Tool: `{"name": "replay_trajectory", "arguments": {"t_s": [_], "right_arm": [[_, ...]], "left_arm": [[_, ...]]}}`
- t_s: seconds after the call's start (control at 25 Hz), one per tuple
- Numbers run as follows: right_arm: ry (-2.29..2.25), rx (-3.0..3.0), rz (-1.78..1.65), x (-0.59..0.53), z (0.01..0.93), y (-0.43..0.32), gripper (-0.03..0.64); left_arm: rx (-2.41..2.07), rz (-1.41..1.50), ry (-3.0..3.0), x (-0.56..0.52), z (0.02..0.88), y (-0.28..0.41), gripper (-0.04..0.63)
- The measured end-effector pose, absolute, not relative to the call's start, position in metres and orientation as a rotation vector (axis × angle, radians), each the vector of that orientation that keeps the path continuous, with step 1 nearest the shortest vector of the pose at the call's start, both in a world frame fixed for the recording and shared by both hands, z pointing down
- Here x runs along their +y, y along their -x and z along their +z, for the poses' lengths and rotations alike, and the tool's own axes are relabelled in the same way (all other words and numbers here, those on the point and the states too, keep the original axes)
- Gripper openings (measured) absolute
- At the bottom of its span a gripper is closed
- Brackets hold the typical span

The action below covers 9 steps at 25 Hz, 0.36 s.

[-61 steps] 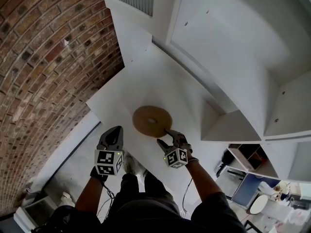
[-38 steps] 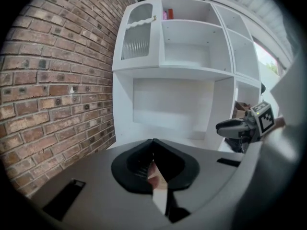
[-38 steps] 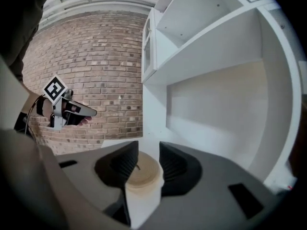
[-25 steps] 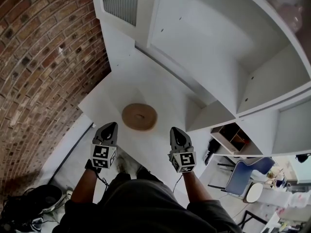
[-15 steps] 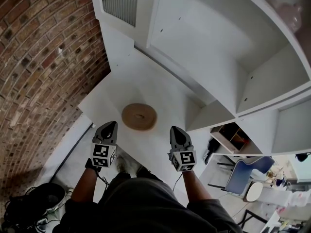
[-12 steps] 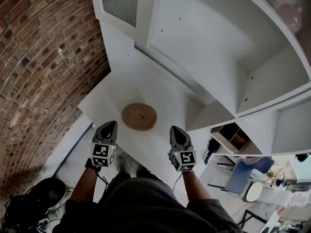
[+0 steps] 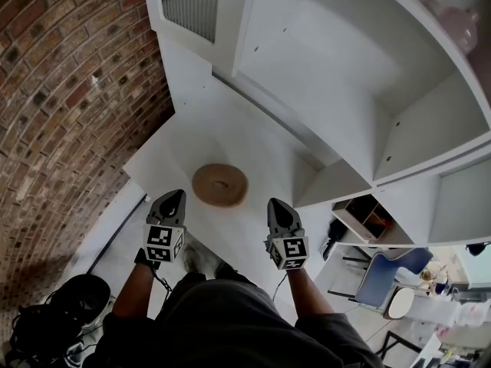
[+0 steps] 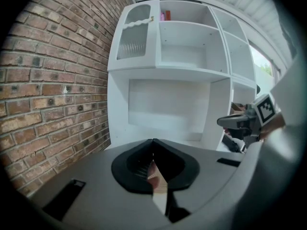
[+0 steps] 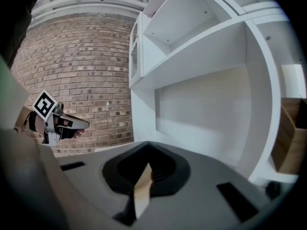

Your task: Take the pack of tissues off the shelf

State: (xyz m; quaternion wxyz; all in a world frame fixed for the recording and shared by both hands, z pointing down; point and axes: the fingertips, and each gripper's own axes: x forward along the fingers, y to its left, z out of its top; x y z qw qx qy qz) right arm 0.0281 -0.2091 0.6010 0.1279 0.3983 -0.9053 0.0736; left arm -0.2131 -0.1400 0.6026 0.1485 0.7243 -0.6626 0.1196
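Jaws together, nothing held, on left hand-held gripper (image 7: 176,198) and right hand-held gripper (image 7: 276,205), lower centre, just below brown disc (image 7: 220,184) on white bench (image 7: 253,133).

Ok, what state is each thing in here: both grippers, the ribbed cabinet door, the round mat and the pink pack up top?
Left gripper: shut, nothing held.
Right gripper: shut, nothing held.
Ribbed cabinet door: closed.
Round mat: lying flat on the white counter, untouched.
Pink pack: on the top shelf, not yet taken.
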Motion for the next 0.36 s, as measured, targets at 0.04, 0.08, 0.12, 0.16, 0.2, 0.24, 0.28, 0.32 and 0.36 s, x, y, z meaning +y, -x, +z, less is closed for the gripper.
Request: {"name": "replay_trajectory", "arguments": {"t_s": [0.04, 0.08, 0.12, 0.16, 0.2, 0.24, 0.28, 0.32, 0.36], "right_arm": [[-1.157, -2.633, 0.215, -0.2090, 0.6014, -0.0280, -0.002], [-1.153, -2.632, 0.218, -0.2089, 0.6016, -0.0276, -0.002], [-1.148, -2.630, 0.222, -0.2088, 0.6017, -0.0271, -0.002], [-1.144, -2.628, 0.224, -0.2088, 0.6020, -0.0268, -0.002], [-1.142, -2.627, 0.226, -0.2090, 0.6022, -0.0265, -0.002], [-1.140, -2.626, 0.225, -0.2092, 0.6024, -0.0263, -0.002], [-1.139, -2.626, 0.225, -0.2093, 0.6025, -0.0261, -0.002], [-1.139, -2.627, 0.226, -0.2093, 0.6027, -0.0259, -0.002], [-1.138, -2.627, 0.226, -0.2094, 0.6028, -0.0258, -0.002]], "left_arm": [[-1.904, 0.346, -2.082, -0.1400, 0.6031, 0.2130, 0.005], [-1.904, 0.347, -2.082, -0.1402, 0.6033, 0.2129, 0.005], [-1.903, 0.349, -2.082, -0.1404, 0.6034, 0.2128, 0.005], [-1.902, 0.350, -2.081, -0.1406, 0.6037, 0.2127, 0.005], [-1.901, 0.353, -2.081, -0.1408, 0.6041, 0.2126, 0.005], [-1.901, 0.354, -2.081, -0.1409, 0.6043, 0.2126, 0.005], [-1.901, 0.355, -2.081, -0.1410, 0.6045, 0.2127, 0.005], [-1.901, 0.355, -2.081, -0.1410, 0.6046, 0.2127, 0.005], [-1.901, 0.356, -2.080, -0.1410, 0.6048, 0.2127, 0.005]]}}
